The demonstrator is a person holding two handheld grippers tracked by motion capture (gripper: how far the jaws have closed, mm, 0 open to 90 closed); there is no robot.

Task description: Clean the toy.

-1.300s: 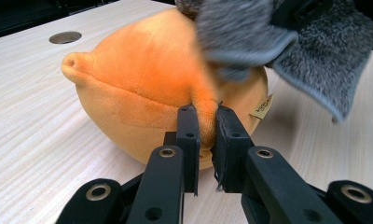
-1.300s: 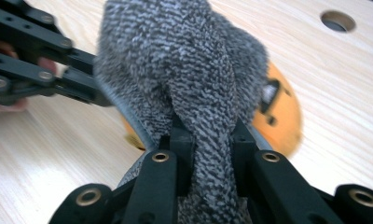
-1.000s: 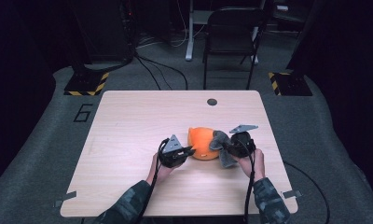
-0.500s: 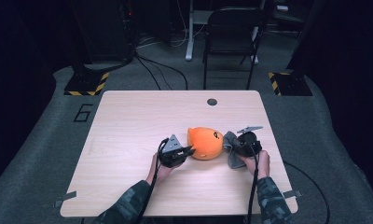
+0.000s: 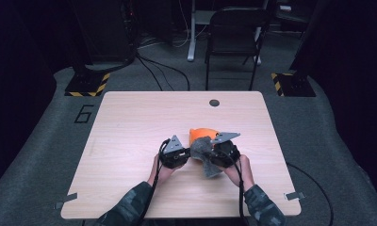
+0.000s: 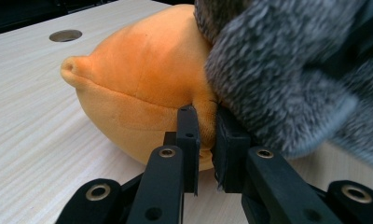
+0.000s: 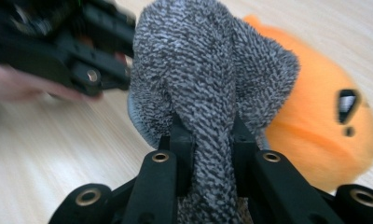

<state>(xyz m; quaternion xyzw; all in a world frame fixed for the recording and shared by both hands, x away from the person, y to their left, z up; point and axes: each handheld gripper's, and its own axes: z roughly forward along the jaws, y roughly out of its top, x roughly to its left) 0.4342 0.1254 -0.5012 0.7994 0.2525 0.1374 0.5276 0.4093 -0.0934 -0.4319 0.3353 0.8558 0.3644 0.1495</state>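
An orange plush toy [image 5: 201,133] lies on the wooden table [image 5: 130,122], right of centre. My left gripper [image 5: 185,153] is shut on a pinch of the plush toy's [image 6: 142,88] lower edge; its jaws [image 6: 205,135] squeeze the orange fabric. A grey knitted cloth [image 5: 203,151] drapes over the near side of the toy. My right gripper [image 5: 212,153] is shut on that cloth [image 7: 198,70], which bunches up between its jaws [image 7: 208,135]. The plush toy's dark face mark [image 7: 347,103] peeks out beside the cloth. The grey cloth [image 6: 278,79] presses against the toy above my left jaws.
A round cable hole [image 5: 214,102] sits near the table's far edge. A dark chair [image 5: 233,42] stands behind the table, with striped stand bases [image 5: 87,84] on the carpet at both sides. Bare tabletop lies to the left and far side.
My right gripper swung out to the right with the grey cloth, then came back left, so the cloth now covers much of the orange toy. The left gripper stayed put.
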